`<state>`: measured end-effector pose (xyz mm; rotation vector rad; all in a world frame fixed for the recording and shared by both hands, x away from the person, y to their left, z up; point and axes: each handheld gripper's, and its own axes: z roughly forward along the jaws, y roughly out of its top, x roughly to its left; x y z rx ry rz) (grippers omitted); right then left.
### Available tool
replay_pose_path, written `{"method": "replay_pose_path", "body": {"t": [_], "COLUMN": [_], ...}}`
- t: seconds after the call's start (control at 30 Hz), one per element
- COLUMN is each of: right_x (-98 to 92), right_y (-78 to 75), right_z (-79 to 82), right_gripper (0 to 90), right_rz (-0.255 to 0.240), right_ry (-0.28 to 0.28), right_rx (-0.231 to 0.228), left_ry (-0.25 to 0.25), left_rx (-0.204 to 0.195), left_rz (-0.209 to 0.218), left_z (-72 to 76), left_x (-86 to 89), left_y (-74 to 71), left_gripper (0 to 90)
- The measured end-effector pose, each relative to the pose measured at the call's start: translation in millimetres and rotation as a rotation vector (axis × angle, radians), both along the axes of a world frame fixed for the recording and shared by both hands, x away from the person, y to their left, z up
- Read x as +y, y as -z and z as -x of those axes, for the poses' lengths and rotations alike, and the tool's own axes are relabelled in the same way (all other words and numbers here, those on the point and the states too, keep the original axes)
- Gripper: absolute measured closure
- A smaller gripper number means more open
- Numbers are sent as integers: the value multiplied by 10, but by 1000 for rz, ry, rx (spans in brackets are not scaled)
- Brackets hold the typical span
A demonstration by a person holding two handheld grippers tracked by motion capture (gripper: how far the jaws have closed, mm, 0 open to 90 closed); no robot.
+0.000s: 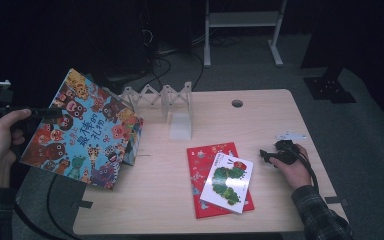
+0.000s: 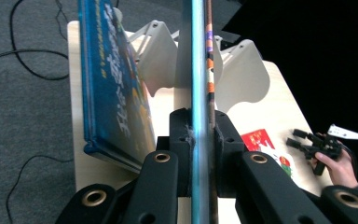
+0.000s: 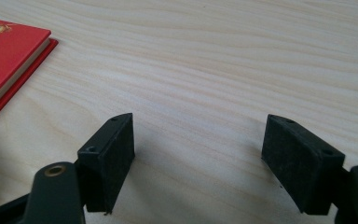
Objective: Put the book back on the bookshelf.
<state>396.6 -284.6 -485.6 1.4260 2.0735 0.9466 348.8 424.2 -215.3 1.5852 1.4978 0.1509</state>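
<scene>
My left gripper (image 1: pixel 50 114) is shut on the edge of a colourful animal picture book (image 1: pixel 80 131), held tilted in the air over the table's left end. In the left gripper view the jaws (image 2: pixel 200 128) clamp that book (image 2: pixel 199 56), seen edge-on. A blue book (image 2: pixel 114 93) stands just beside it, by the white folding rack (image 2: pixel 244 74). My right gripper (image 1: pixel 267 155) rests open on the table (image 3: pixel 214 56), nothing between its jaws (image 3: pixel 198 154). Left of it lies a red book (image 1: pixel 200 165) with a white caterpillar book (image 1: pixel 227 181) on top.
The white zigzag rack (image 1: pixel 160 97) stands at the table's back centre with a clear divider (image 1: pixel 180 125) in front. A cable hole (image 1: pixel 237 103) sits at the back. Cables trail off the left edge to the floor. The red book's corner (image 3: pixel 7 51) lies left of the right jaws.
</scene>
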Motion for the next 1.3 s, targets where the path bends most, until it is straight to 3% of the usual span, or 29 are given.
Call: {"method": "replay_pose_path", "body": {"t": [0.23, 0.53, 0.7, 1.3], "right_x": [2, 1, 7, 16], "right_y": [0, 0, 0, 0], "right_z": [-1, -2, -8, -12], "right_gripper": [242, 242, 242, 242], "right_rz": [-1, 0, 3, 0], "right_ry": [1, -2, -2, -4], "right_rx": [0, -1, -1, -1], "left_ry": [-13, -29, -41, -113], "left_rx": [14, 34, 33, 67], "left_rz": [-12, -14, -17, -24], "left_z": [-96, -19, -49, -530], "left_x": [-21, 63, 70, -191], "left_y": [11, 53, 59, 152], "left_gripper": [806, 806, 806, 805]}}
